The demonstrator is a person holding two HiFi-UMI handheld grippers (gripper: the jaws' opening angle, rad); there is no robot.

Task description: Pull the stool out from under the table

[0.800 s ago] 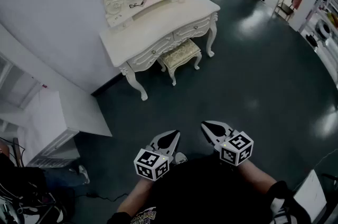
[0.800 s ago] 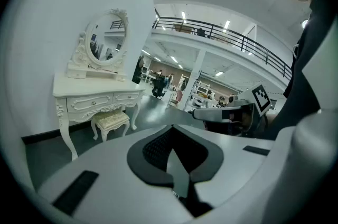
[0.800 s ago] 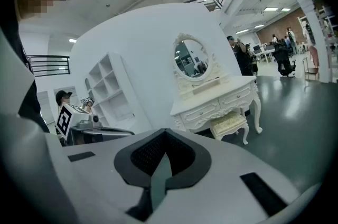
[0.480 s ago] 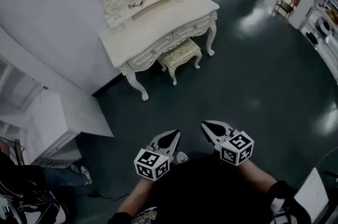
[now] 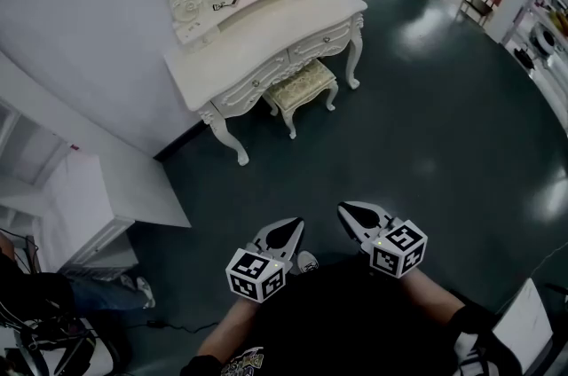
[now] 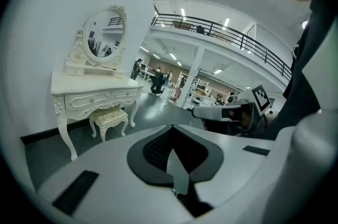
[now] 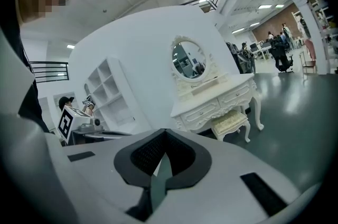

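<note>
Stool (image 5: 303,86), small and cream, with carved curved legs and a patterned padded seat, stands partly under the ornate cream table (image 5: 266,42). Left tool (image 5: 284,232) and right tool (image 5: 357,217), both closed and empty, hover well apart from it.

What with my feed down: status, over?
Shut, empty: left gripper, right gripper. stool tucked under table, untouched. Bare floor between, nothing blocking.

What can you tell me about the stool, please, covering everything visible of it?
The stool is small and cream-white, with curved carved legs and a padded, patterned pale seat. It stands upright on the dark floor, tucked partly under the table below its drawers, front legs showing. Nothing else appears to touch it.
</note>
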